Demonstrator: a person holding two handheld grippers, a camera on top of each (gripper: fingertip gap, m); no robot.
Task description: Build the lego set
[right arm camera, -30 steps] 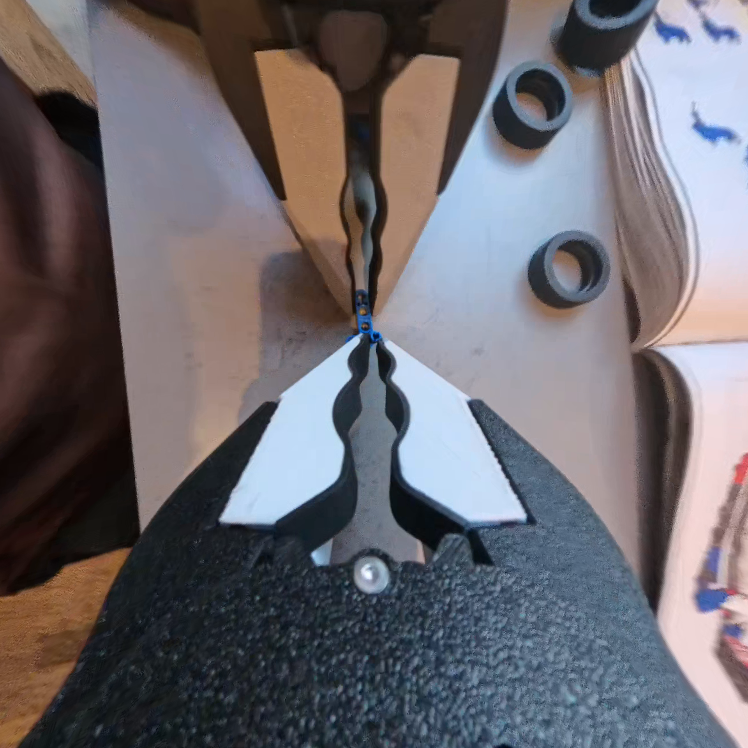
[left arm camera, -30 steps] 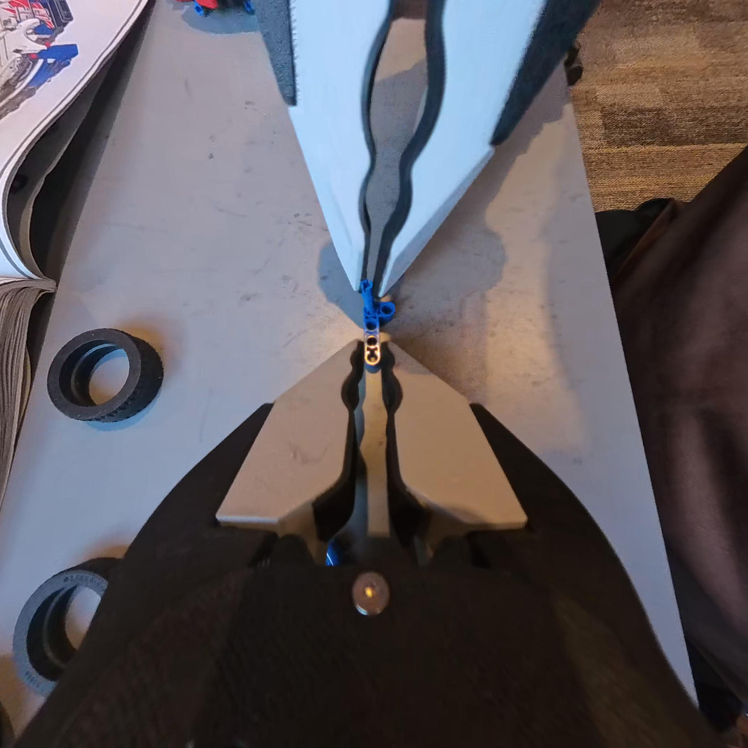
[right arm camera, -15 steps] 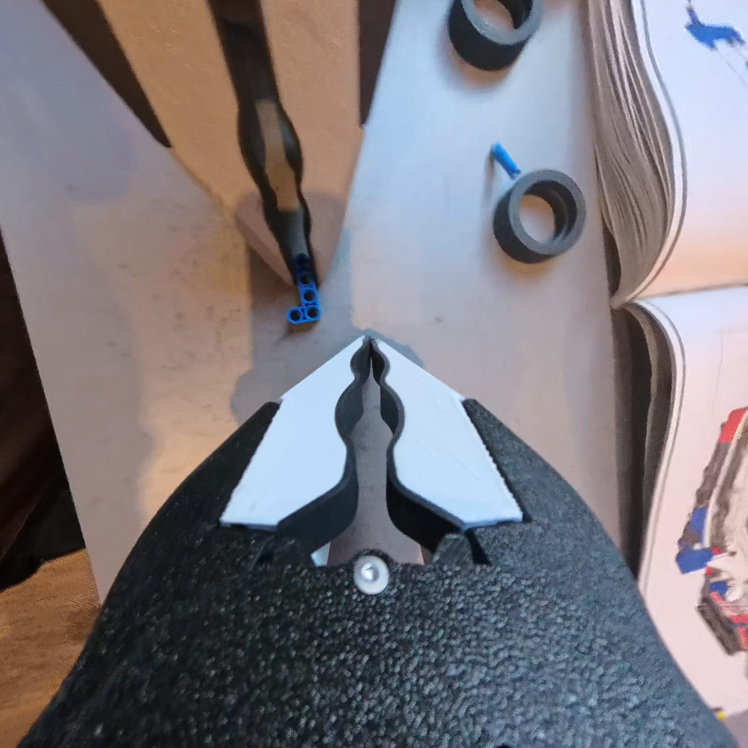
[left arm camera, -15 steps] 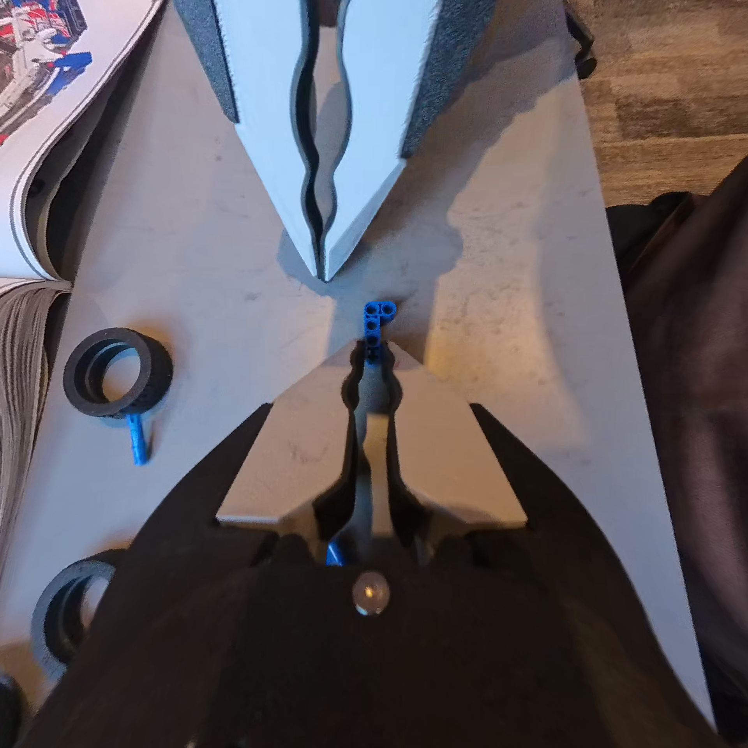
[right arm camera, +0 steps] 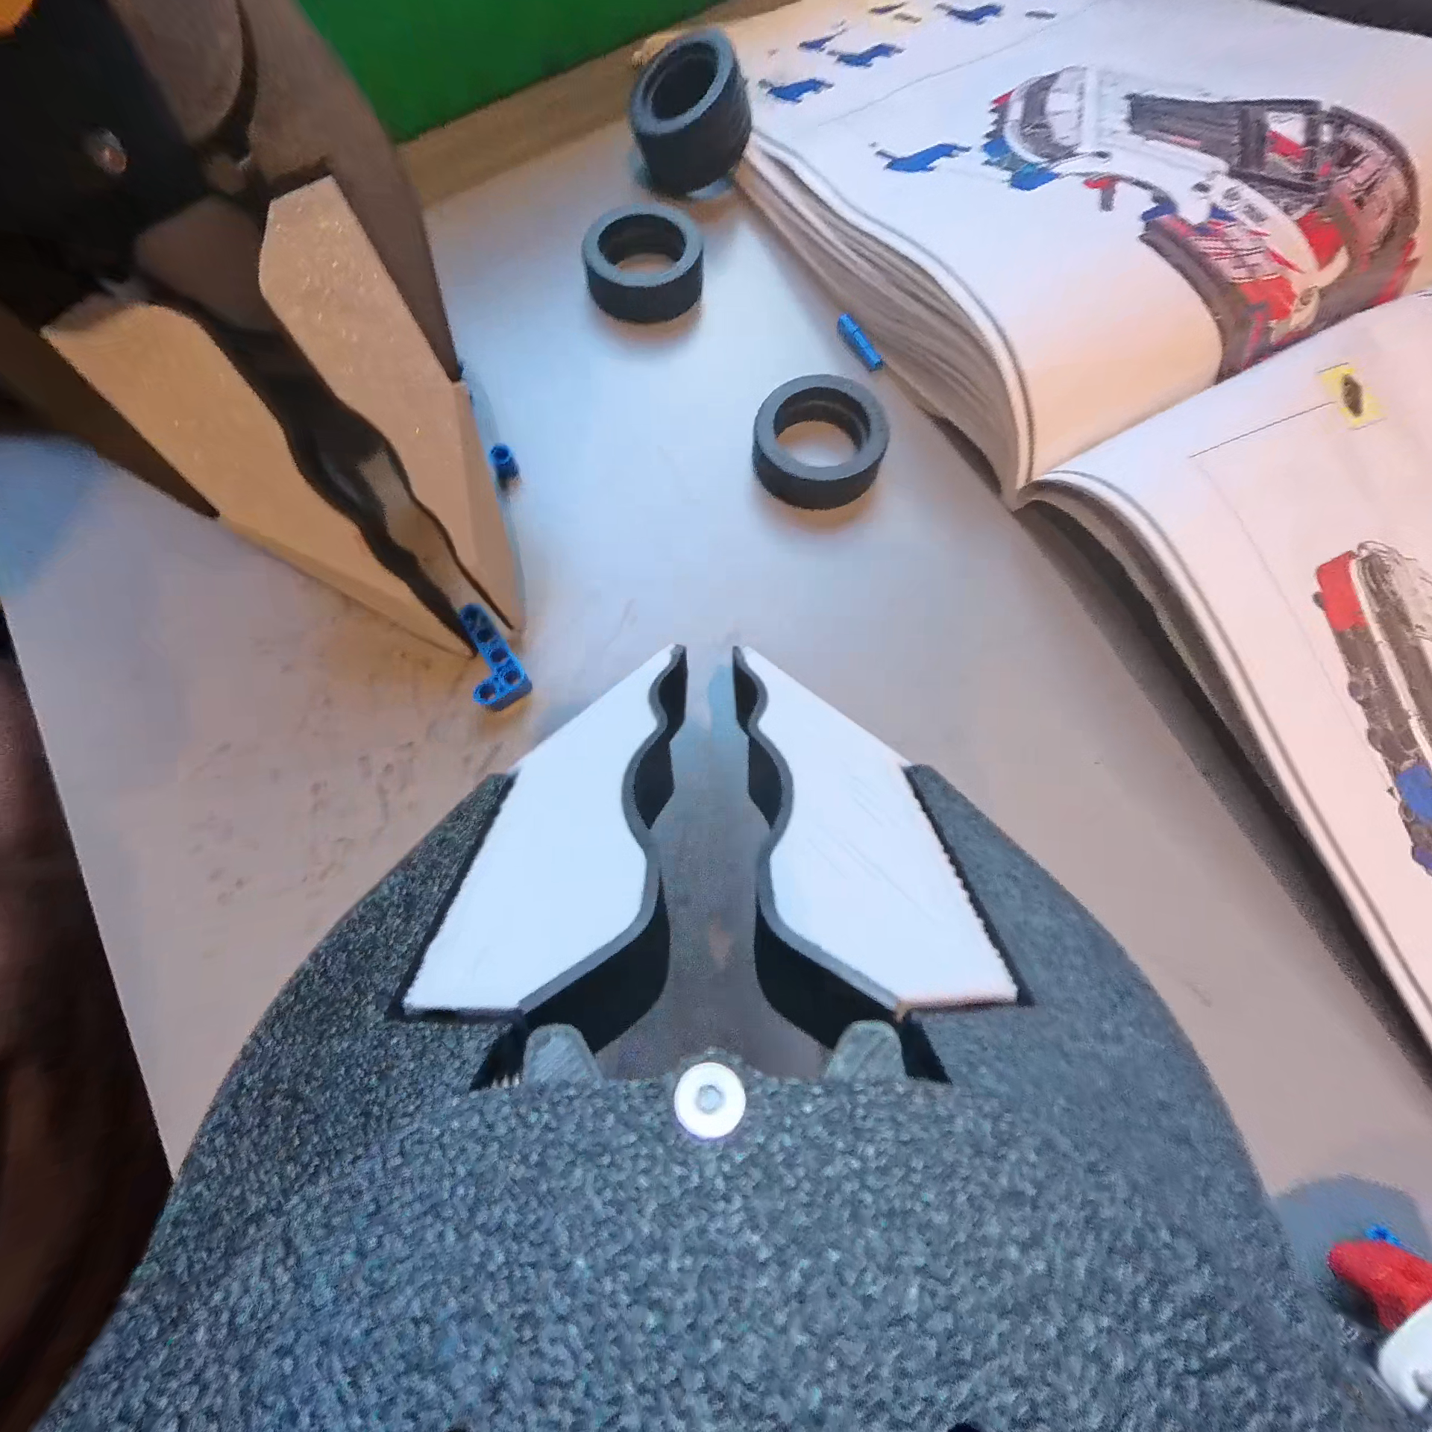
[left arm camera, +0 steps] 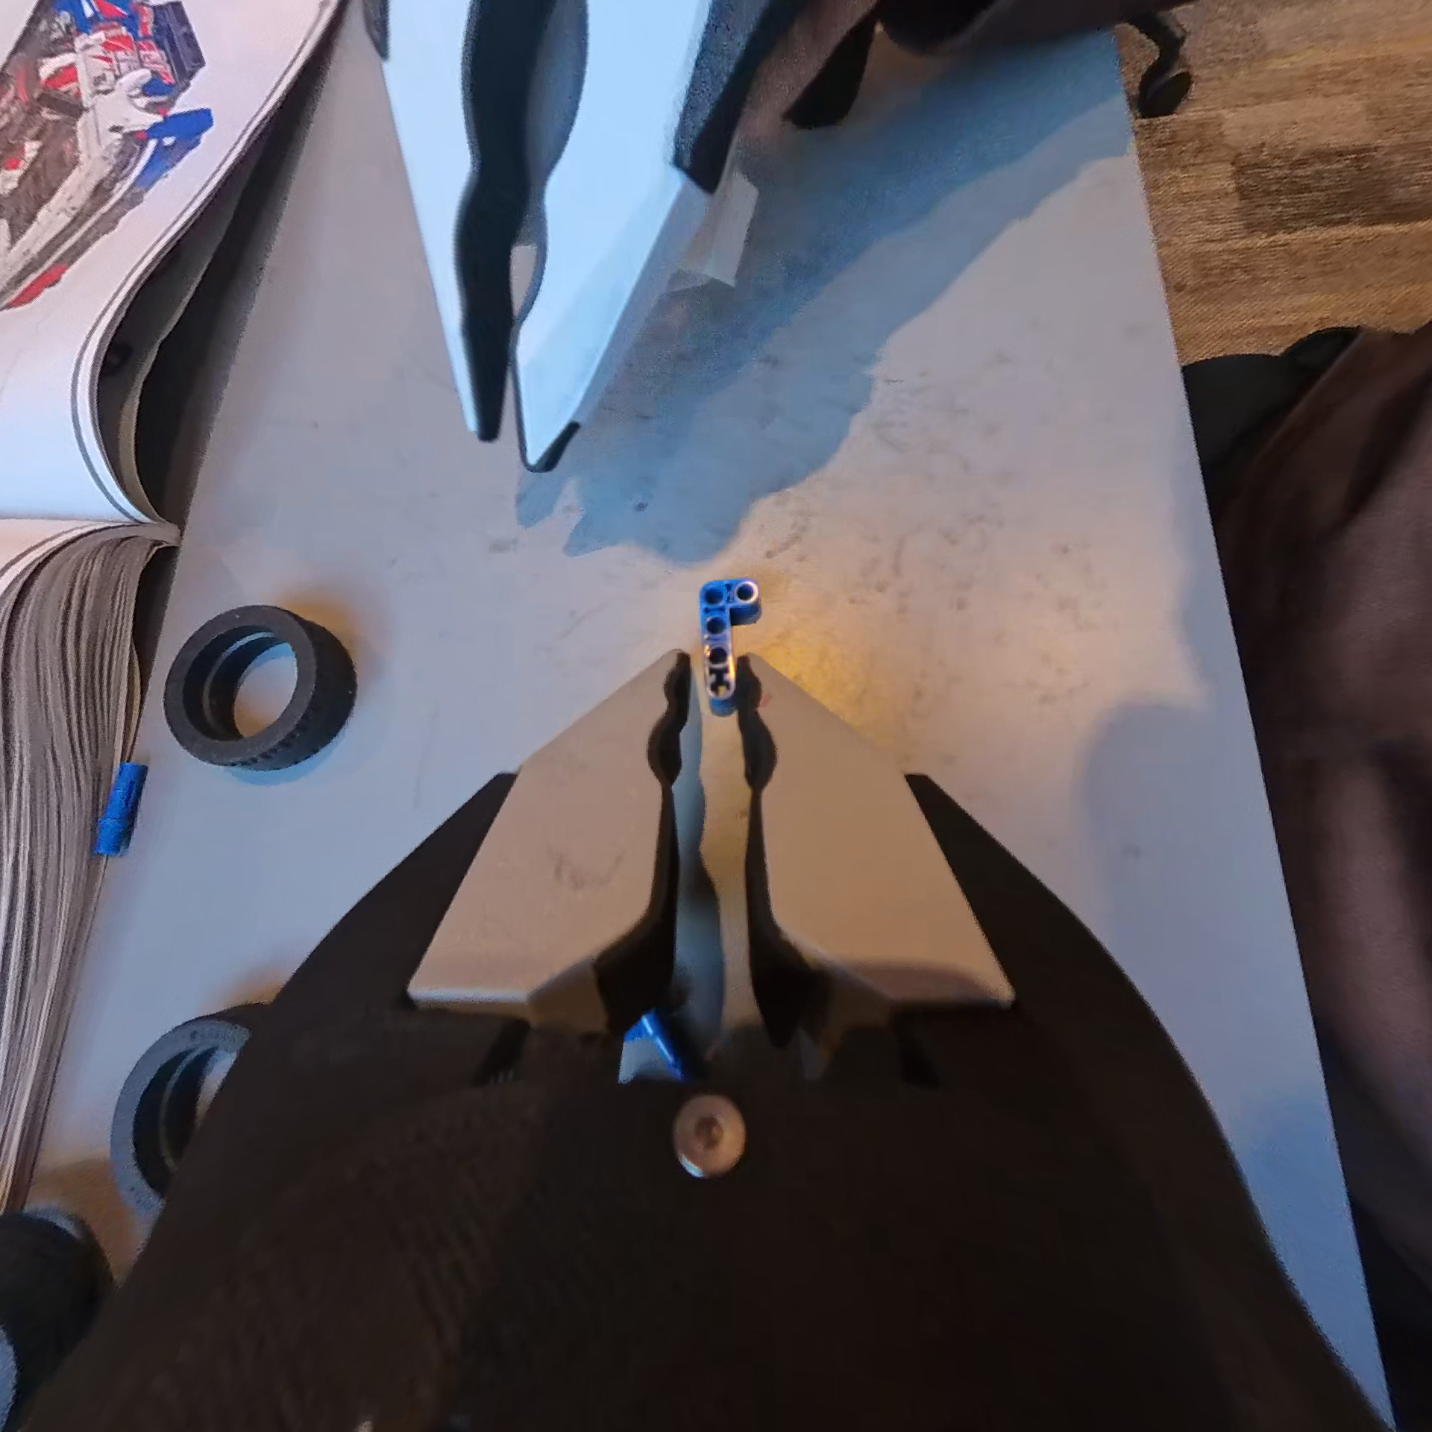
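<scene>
Your left gripper (left arm camera: 717, 659) had its fingers clamped on the blue L-piece (left arm camera: 724, 631); the right gripper (right arm camera: 709, 651), fingers apart, was empty. It needed the blue pin (right arm camera: 860, 345) beside the booklet (right arm camera: 1007, 256).

Light is warm and uneven: the counter (left arm camera: 969, 542) glows amber near the middle and turns bluish where hard-edged shadows fall. Both wide-angle views bend straight lines at the edges. The open booklet (right arm camera: 1085, 232) and far objects are smeared with blur.
</scene>
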